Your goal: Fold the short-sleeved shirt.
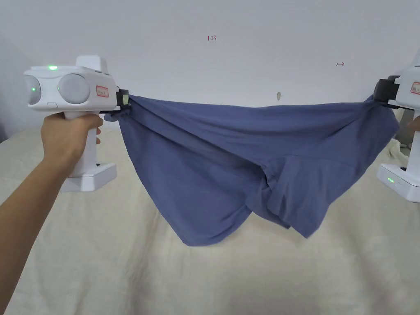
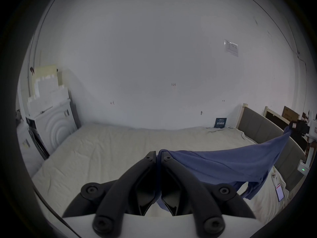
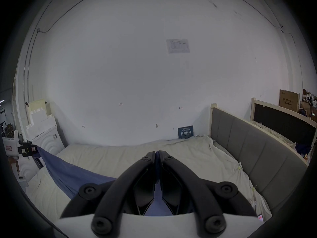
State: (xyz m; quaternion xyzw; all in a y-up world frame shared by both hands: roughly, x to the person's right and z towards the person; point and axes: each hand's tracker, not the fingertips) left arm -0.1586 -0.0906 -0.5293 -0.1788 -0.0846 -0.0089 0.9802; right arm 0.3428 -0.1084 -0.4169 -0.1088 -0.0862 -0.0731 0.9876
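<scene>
Shirt point(image 1: 213, 164) is hanging in mid-air above the bed point(image 1: 123, 266), stretched sideways between both grippers, long axis running left-right. Left hand-held gripper point(image 1: 123, 107) is pinching one top corner, right hand-held gripper point(image 1: 379, 98) is pinching the other; both jaw pairs are closing on fabric. Belly is sagging toward the bed's near edge, twisted low. Neither hand looks nearer.

Bed point(image 1: 102, 266) under a wrinkled cream sheet point(image 2: 106, 155); phone point(image 2: 275, 180) near its grey headboard point(image 3: 248, 149).
</scene>
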